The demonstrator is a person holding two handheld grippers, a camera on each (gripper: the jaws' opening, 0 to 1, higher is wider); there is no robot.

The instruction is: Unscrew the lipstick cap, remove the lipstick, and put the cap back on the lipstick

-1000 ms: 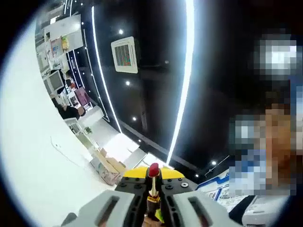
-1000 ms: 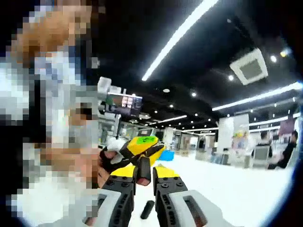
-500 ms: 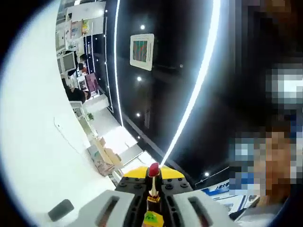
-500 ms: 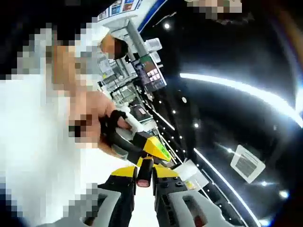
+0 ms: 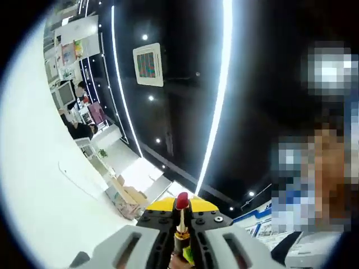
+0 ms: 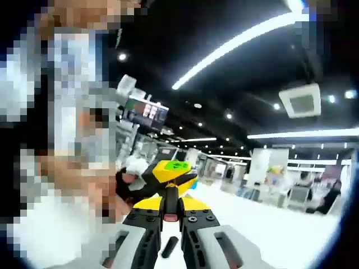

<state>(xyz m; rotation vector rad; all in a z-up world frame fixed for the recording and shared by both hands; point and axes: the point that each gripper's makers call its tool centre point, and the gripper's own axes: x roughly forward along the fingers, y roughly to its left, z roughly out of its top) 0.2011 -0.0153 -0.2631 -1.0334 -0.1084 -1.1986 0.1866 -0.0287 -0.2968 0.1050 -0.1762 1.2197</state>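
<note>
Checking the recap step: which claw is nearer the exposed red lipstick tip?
Left. The left claw is shut on the lipstick, red tip just past its jaws. The right claw holds the dark cap a little away from it.

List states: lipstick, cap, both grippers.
lipstick: uncapped, red tip exposed, standing upright between the left gripper's jaws.
left gripper: shut on the lipstick.
right gripper: shut on a dark, slim piece with a reddish end; cannot tell what it is.
cap: loose, lying on the white table below the right gripper, held by neither.
</note>
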